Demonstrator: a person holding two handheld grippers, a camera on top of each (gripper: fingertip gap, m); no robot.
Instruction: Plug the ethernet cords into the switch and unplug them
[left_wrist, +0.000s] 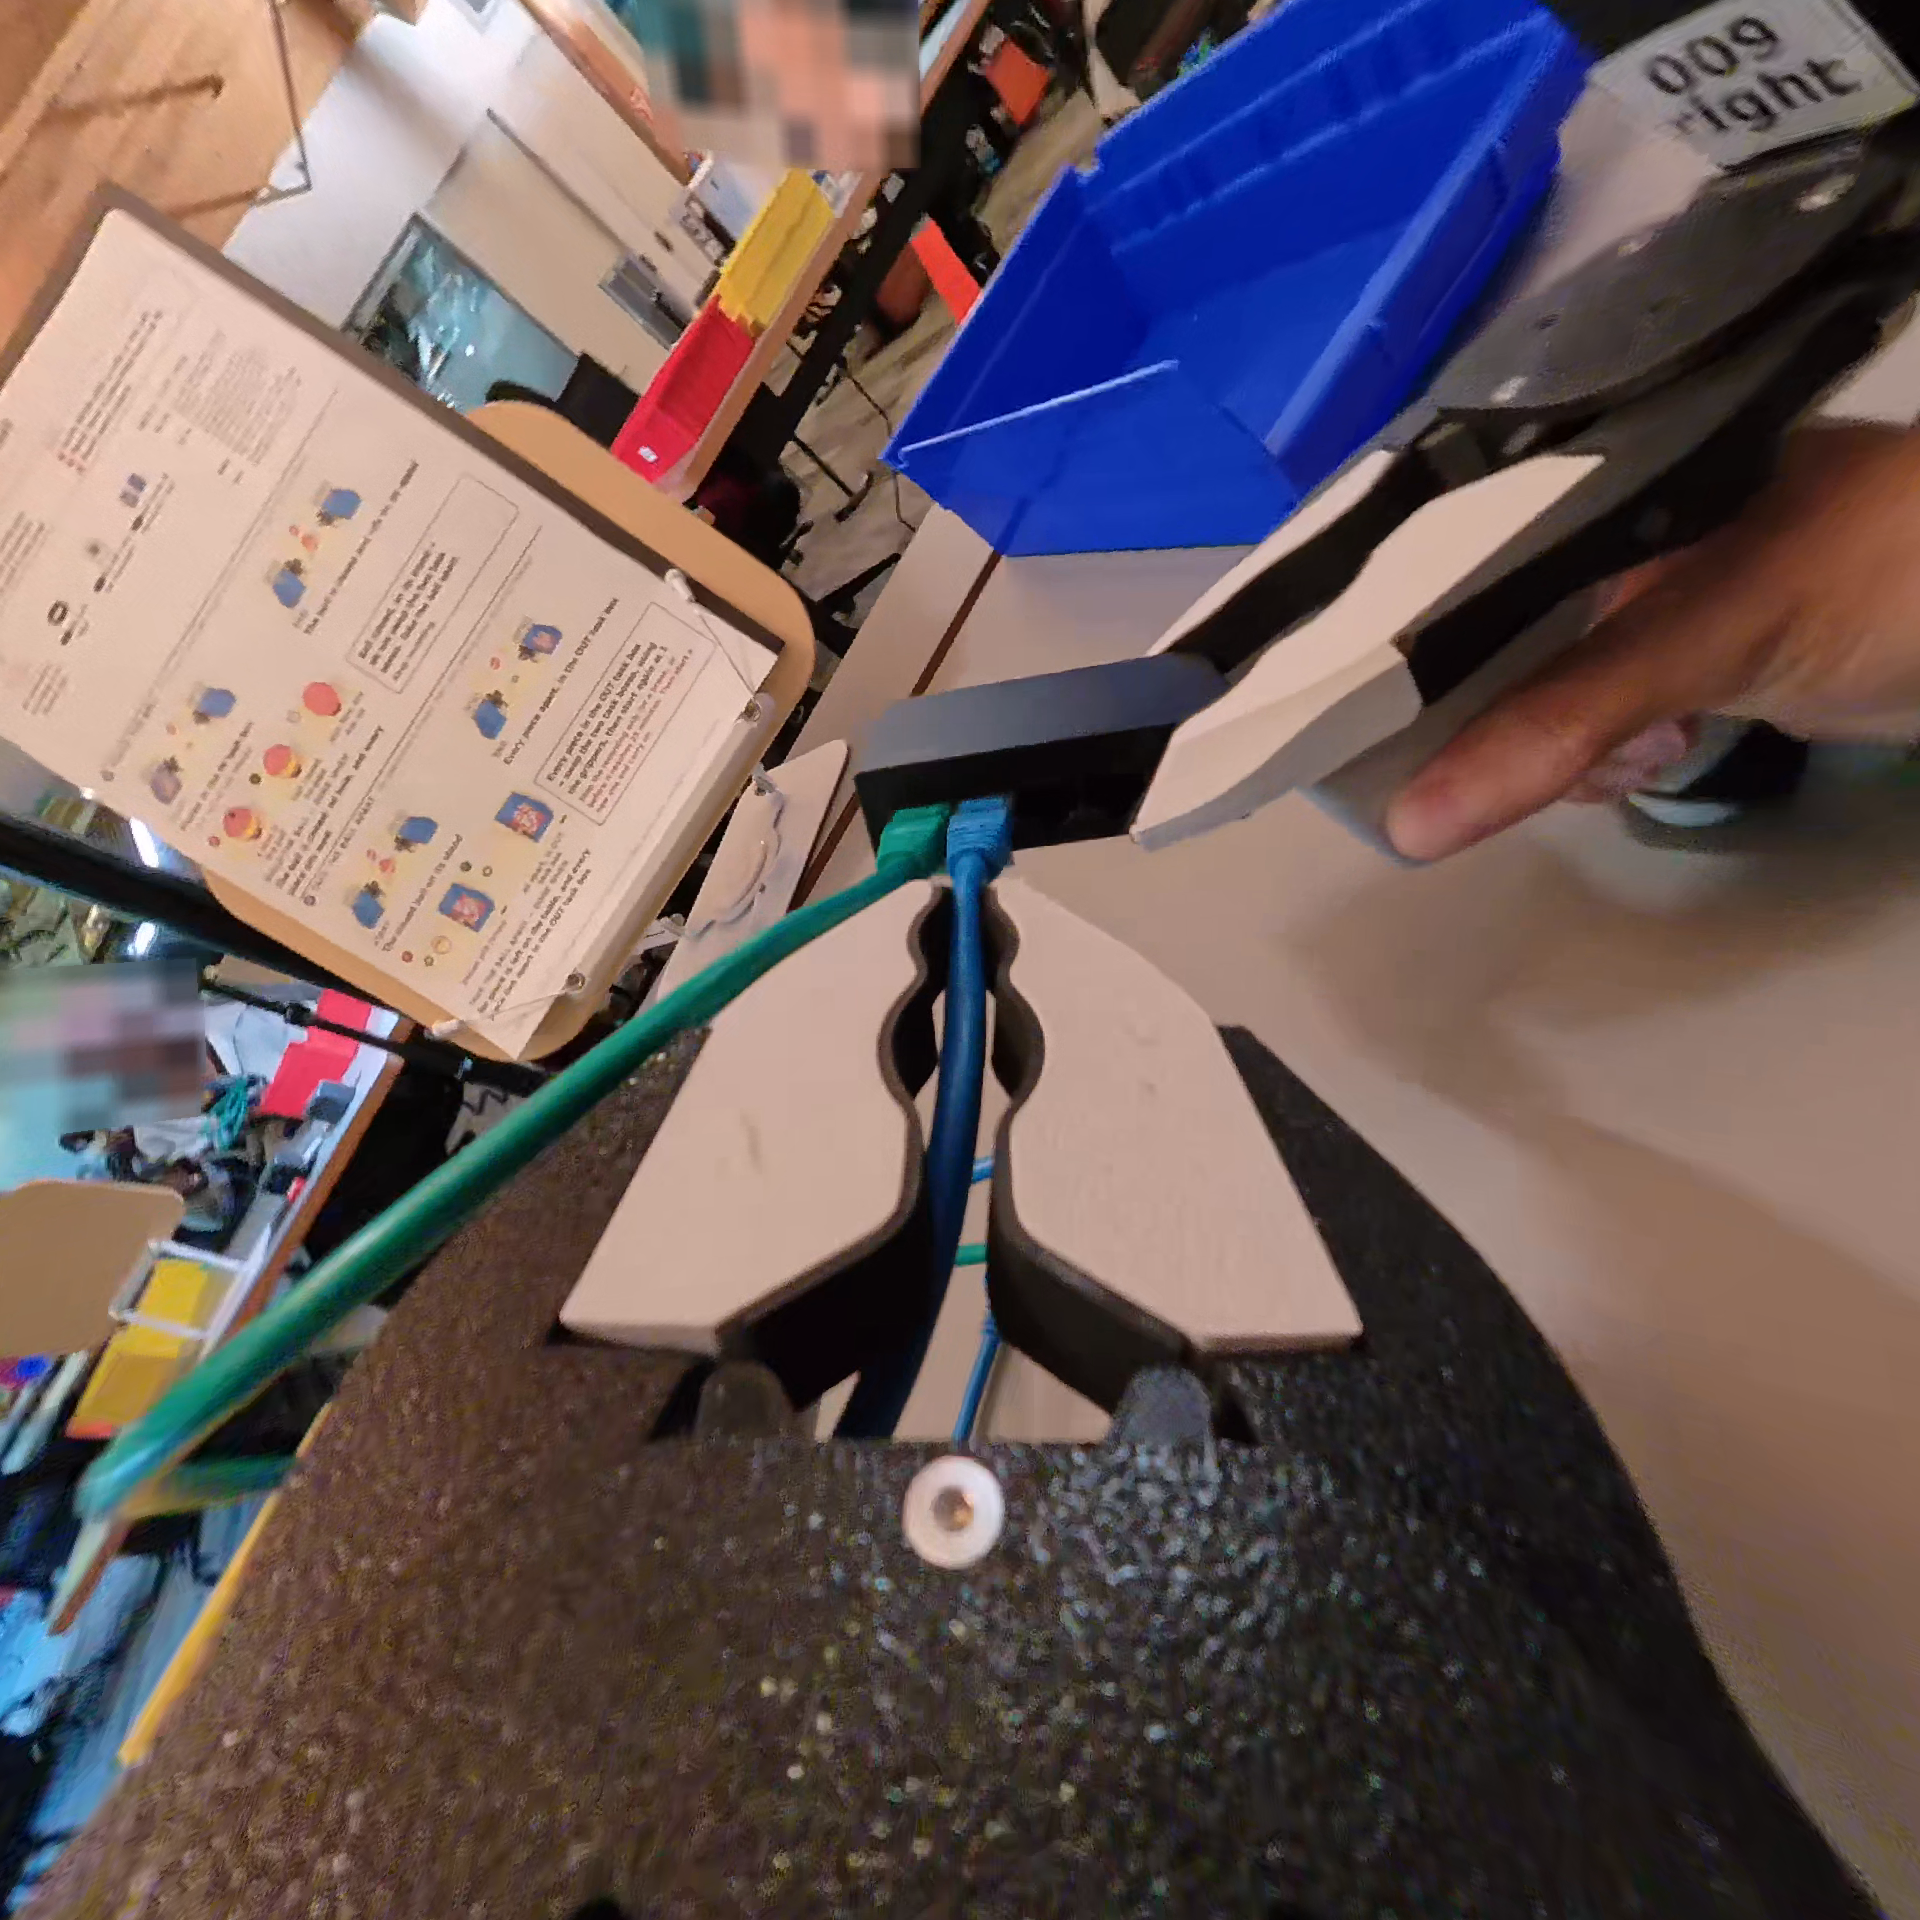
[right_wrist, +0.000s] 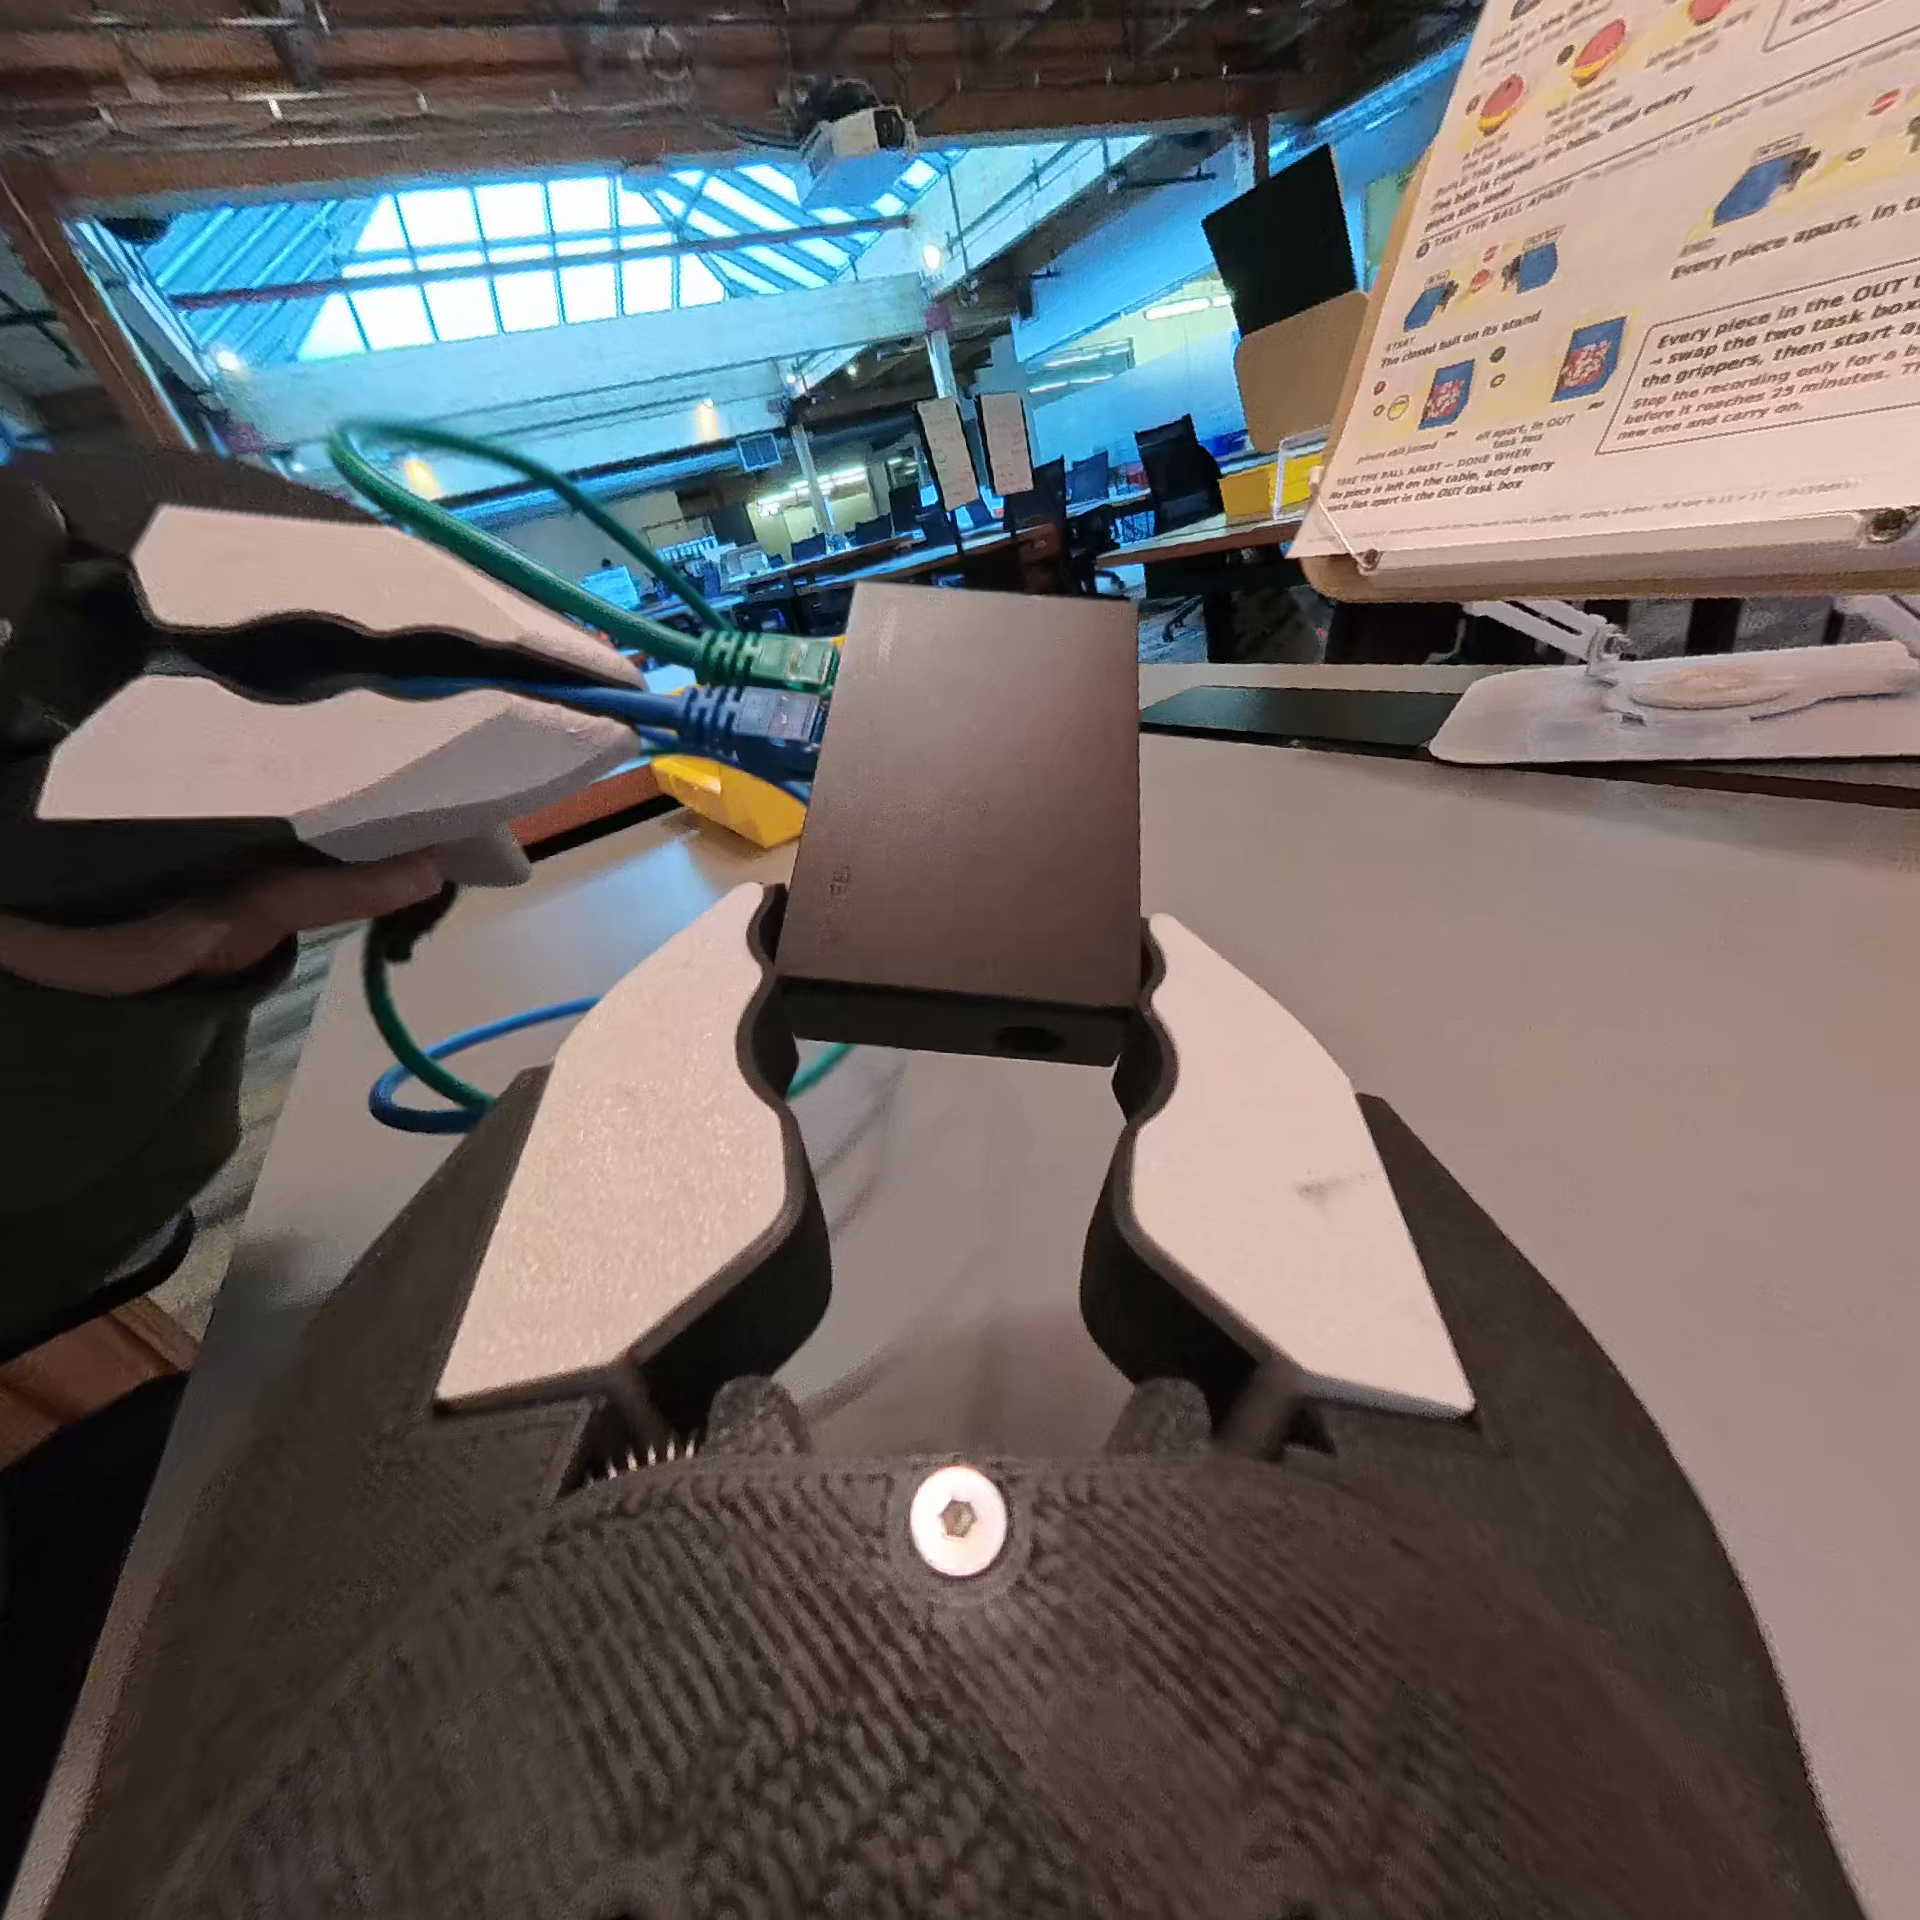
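Matt black on the switch (right_wrist: 966, 810), smooth-faced, looks like plastic or painted metal. The green cord (left_wrist: 499, 1153) and blue cord (left_wrist: 961, 1039) wear glossy rubbery jackets, their plugs clear shiny plastic. The left gripper (left_wrist: 956, 904) shows pale, faintly grainy finger plates on a rough, speckled black printed body; the right gripper (right_wrist: 961, 987) has the same pale plates over a woven-textured black shell, with a bright metal screw. The blue bin (left_wrist: 1226, 332) is glossy plastic. Table (right_wrist: 1558, 1039): smooth, matt, pale laminate. The instruction sheet (left_wrist: 343, 623) is paper under shiny film on a wooden board.
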